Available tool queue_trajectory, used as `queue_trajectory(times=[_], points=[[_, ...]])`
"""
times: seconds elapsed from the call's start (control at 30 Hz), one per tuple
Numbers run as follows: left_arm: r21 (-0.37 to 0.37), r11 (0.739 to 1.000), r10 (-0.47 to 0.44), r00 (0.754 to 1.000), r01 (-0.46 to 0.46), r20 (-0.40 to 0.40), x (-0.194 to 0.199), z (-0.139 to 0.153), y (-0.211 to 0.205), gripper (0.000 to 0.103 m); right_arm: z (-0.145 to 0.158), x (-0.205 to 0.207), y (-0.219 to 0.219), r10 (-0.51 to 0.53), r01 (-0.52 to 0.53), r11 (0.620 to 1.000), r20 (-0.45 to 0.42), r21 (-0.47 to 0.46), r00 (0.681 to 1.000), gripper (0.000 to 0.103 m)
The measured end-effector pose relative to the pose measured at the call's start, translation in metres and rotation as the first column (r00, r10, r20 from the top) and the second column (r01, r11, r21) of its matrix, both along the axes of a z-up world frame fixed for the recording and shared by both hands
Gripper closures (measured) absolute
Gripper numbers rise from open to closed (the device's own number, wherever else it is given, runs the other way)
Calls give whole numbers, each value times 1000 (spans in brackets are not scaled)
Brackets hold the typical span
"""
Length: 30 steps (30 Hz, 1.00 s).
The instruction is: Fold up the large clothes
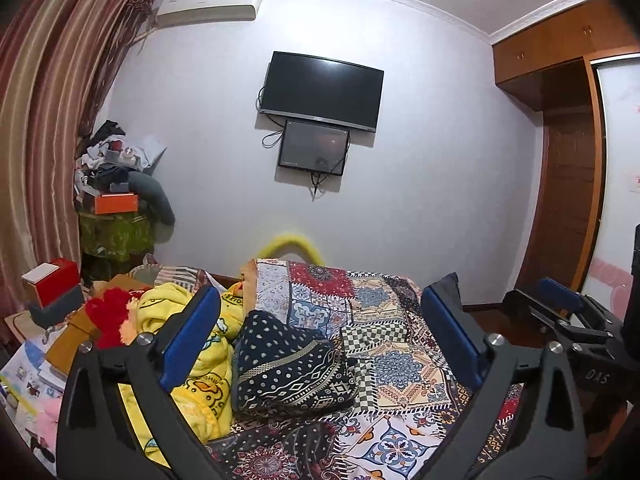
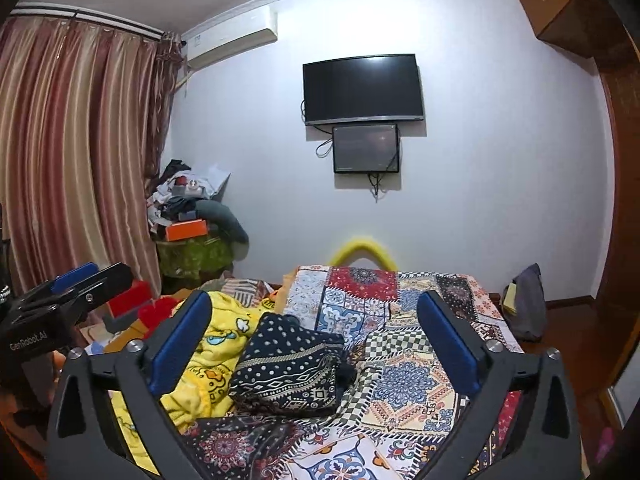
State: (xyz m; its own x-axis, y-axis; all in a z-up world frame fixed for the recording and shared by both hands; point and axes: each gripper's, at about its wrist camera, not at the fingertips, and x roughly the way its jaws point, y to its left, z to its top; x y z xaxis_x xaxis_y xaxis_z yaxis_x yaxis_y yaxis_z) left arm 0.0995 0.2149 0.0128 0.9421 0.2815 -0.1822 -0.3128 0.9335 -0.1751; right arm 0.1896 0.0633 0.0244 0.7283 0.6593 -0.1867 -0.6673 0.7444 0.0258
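Hand-held grippers (image 1: 320, 320) (image 2: 316, 320) above folded garment (image 1: 292, 364)

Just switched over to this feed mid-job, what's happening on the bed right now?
A person holds a gripper in each hand over the bed's patchwork cover. The left gripper and right gripper both stand wide open and hold nothing. Ahead of them a dark navy patterned garment lies in a folded bundle on the cover, beside a yellow duck-print blanket, which is crumpled. Neither gripper touches the bundle.
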Motion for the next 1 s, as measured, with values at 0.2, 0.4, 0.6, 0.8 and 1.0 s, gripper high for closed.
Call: queue_trajectory(times=[0.2,0.4,0.6,0.8,1.0], points=[[32,999,12,1000,-12,-2,1,2,-7,1,-4,-2,-3,-21,22,999,14,-26,1000,0],[55,998,17,1000,-17,1,2,4,-14,1,-5,-4,-4,-17,18,999,13,-40,1000,0],[51,999,12,1000,-11,-8,5,2,-14,1,-3,-6,-4,-15,15,999,12,-45,1000,0],[54,999,4,1000,-4,-12,7,2,-15,1,-2,-7,-4,-17,17,999,7,-43,1000,0],[54,999,5,1000,-4,-11,8,3,-14,1,-1,-6,-5,-16,16,999,4,-43,1000,0]])
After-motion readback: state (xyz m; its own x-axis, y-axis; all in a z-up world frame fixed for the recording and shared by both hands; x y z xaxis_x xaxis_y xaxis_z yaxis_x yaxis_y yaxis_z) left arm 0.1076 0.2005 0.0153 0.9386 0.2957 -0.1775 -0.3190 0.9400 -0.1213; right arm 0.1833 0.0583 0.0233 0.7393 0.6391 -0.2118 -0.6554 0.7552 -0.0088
